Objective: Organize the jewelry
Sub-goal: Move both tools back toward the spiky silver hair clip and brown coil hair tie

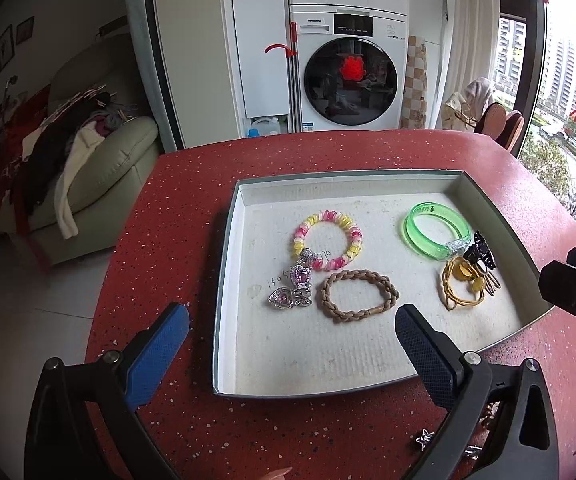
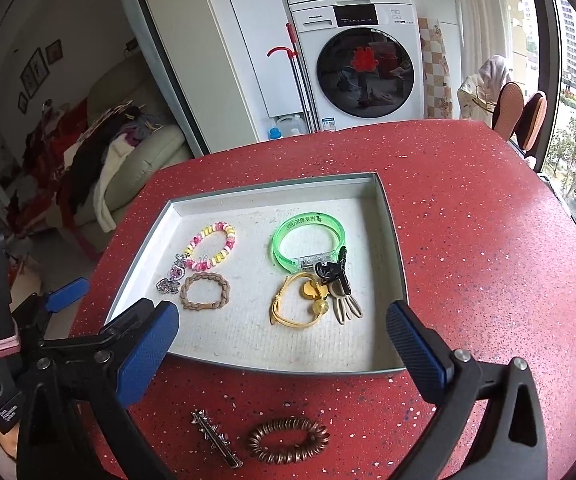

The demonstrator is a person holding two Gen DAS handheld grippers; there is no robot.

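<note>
Both the left gripper [image 1: 291, 340] and right gripper [image 2: 282, 340] stood wide open, empty, over the tray [image 2: 393, 248] with bracelets; brown coil tie [image 2: 288, 445] lay loose at 6 o'clock.

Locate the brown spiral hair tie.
In the right wrist view the brown spiral hair tie lies on the red table, outside the tray and just off its near edge, right of the studded hair clip.
</note>
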